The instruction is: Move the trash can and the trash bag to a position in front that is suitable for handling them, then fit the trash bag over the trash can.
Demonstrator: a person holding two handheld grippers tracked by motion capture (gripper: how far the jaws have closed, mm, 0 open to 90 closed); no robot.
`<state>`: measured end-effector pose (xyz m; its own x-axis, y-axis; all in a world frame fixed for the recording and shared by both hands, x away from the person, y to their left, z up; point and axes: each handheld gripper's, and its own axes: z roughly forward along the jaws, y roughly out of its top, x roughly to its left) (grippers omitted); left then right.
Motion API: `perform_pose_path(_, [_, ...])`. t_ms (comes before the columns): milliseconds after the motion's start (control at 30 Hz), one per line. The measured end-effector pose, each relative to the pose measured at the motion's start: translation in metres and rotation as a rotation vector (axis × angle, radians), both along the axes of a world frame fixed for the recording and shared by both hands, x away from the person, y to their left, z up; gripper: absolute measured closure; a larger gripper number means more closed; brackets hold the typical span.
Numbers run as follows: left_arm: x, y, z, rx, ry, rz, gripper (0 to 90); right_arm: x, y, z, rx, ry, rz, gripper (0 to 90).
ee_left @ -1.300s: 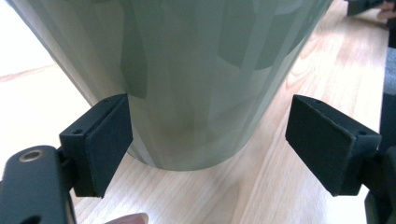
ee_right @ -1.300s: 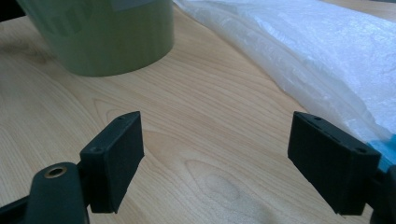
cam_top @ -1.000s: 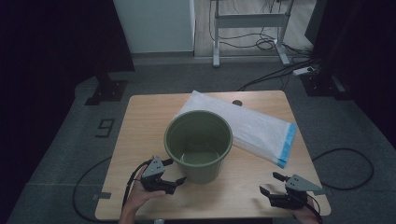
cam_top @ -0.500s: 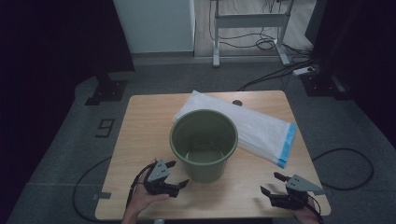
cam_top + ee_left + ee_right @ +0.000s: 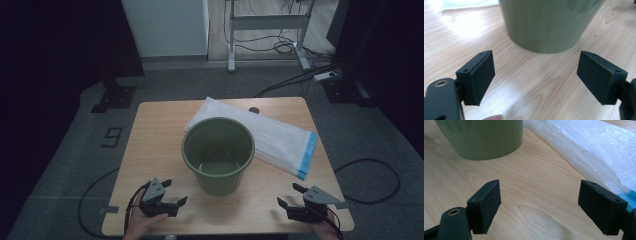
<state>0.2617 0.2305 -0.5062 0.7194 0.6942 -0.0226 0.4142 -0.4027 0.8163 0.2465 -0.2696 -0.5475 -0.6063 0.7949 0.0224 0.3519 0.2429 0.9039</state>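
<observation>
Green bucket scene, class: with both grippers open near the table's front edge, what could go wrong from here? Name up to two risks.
1. The green bucket stands empty, probably light, and tapers to a narrow base; a sideways nudge from the left gripper might tip or slide it.
2. The white plastic bag lies right behind the bucket, apparently touching it; pulling it with the right gripper may drag the bucket along.

left gripper [image 5: 174, 195]: black, grey three-cornered plate, flat rectangular pads, brass-ringed screw hole | right gripper [image 5: 291, 197]: black, grey plate, trailing black cable
</observation>
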Motion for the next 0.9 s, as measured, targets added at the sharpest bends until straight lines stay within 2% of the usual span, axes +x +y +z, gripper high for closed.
perform_pose_path(200, [-0.001,0.014,-0.001,-0.019,0.004,0.042,14.7,0.004,0.006,0.001,-0.03,-0.001,0.001,17.8])
perform_pose_path(367, [-0.001,0.016,0.0,-0.02,0.004,0.055,14.8,0.007,0.012,0.004,-0.04,-0.015,-0.015,17.9])
perform_pose_path(433, [-0.002,0.015,0.0,-0.002,0.002,0.052,14.8,0.014,0.016,0.01,-0.048,-0.031,-0.038,17.6])
perform_pose_path(533, [-0.003,0.015,0.0,0.0,0.001,0.053,14.7,0.019,0.018,0.015,-0.049,-0.042,-0.054,17.6])
perform_pose_path(567, [-0.003,0.015,0.0,-0.005,0.002,0.054,14.7,0.026,0.02,0.021,-0.066,-0.054,-0.074,17.6])
perform_pose_path(667, [-0.002,0.016,0.0,-0.006,0.005,0.056,14.7,0.041,0.023,0.03,-0.078,-0.058,-0.084,17.6])
perform_pose_path(733, [-0.002,0.015,-0.001,-0.003,0.006,0.054,14.7,0.045,0.023,0.032,-0.082,-0.059,-0.089,17.6])
perform_pose_path(767, [-0.001,0.014,-0.003,0.01,0.01,0.052,14.7,0.058,0.025,0.038,-0.081,-0.052,-0.088,17.6])
perform_pose_path(800, [-0.001,0.014,-0.003,0.01,0.01,0.052,14.7,0.058,0.025,0.038,-0.081,-0.052,-0.088,17.6])
perform_pose_path(833, [-0.001,0.013,-0.005,0.024,0.016,0.052,14.7,0.069,0.027,0.041,-0.089,-0.046,-0.086,17.5])
perform_pose_path(900, [-0.001,0.012,-0.006,0.031,0.018,0.052,14.7,0.079,0.03,0.042,-0.096,-0.034,-0.085,17.6])
